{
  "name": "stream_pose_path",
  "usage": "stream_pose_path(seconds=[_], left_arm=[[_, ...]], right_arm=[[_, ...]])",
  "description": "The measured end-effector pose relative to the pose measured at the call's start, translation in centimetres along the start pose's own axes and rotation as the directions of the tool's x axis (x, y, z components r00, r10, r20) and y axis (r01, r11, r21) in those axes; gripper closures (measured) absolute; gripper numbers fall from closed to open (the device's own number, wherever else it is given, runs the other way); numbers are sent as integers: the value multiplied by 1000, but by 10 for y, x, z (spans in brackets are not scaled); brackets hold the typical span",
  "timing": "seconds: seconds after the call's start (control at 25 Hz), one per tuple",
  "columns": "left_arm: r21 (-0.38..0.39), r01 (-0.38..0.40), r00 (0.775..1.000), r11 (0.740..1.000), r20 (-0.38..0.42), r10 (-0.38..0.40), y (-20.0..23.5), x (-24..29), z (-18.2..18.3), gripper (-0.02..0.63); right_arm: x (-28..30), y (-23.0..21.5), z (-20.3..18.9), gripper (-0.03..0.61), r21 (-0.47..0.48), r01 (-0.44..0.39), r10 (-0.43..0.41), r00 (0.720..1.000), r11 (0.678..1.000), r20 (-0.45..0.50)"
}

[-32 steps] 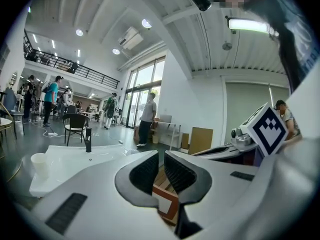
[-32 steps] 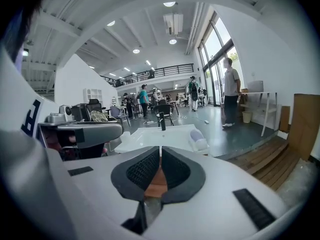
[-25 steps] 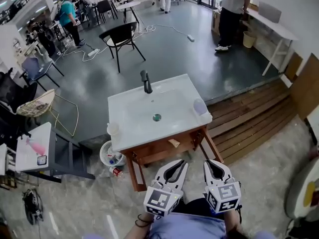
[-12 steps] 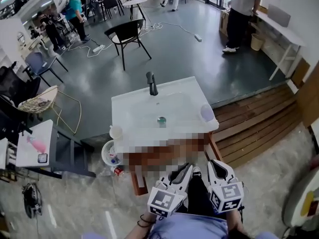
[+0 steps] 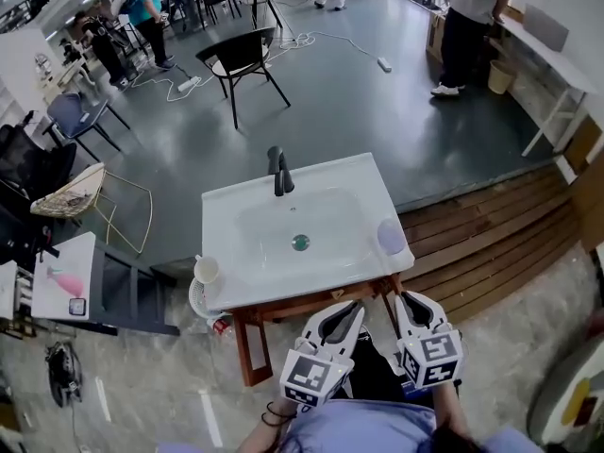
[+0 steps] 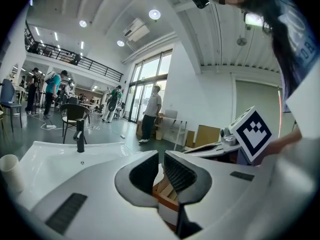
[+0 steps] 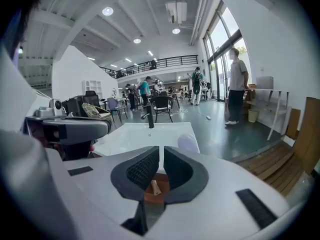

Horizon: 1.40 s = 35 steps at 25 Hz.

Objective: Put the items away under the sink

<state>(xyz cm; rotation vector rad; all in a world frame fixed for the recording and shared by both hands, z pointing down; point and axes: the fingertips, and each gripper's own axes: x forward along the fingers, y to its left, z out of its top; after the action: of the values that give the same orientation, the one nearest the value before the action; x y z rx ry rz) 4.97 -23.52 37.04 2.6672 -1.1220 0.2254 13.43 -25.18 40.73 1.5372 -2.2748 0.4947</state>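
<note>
The fingers of the left gripper (image 6: 161, 156) are drawn together with only a sliver of a gap, and nothing is gripped between them. Those of the right gripper (image 7: 161, 154) are likewise clenched on nothing. In the head view both grippers are held side by side, low in the frame, just short of the front edge of the sink.

A grey floor (image 5: 330, 111) is spread behind the sink, and wooden decking (image 5: 491, 243) is laid to its right. The white sink (image 5: 226, 215) is carried on a brown wooden stand (image 5: 247, 347) – the space beneath it cannot be made out from above. A black chair (image 5: 241, 59) is set well behind it.

A black faucet (image 5: 276, 171) is mounted at the sink's far edge. A white cup (image 5: 206, 270) is placed upright on the sink's near left corner, and a pale lilac rounded item (image 5: 391, 236) is placed on the right rim – the two well apart, with the basin between them. A small round drain (image 5: 300, 243) is seen at the basin's middle.
</note>
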Motion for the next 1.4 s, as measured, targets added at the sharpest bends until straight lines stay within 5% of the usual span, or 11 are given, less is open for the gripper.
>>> stream_pose_path(seconds=[0.24, 0.36, 0.52, 0.96, 1.4], left_arm=[[-2, 3, 1000, 1000, -11, -3, 16, 49, 8, 580], [-14, -4, 1000, 1000, -29, 4, 26, 66, 7, 580], [-9, -11, 999, 1000, -45, 11, 38, 87, 9, 580], [0, -47, 995, 999, -85, 47, 70, 127, 4, 580], [-32, -90, 989, 995, -117, 86, 90, 131, -5, 580]], right_arm=[[41, -35, 9, 544, -1, -31, 31, 999, 1000, -36], [61, -35, 5, 331, -12, -119, 118, 990, 993, -79], [89, -46, -3, 283, -62, -113, 104, 986, 992, -131], [163, -89, -25, 192, -33, -16, 9, 980, 999, -200], [208, -100, -55, 143, -41, 13, -26, 937, 999, -348]])
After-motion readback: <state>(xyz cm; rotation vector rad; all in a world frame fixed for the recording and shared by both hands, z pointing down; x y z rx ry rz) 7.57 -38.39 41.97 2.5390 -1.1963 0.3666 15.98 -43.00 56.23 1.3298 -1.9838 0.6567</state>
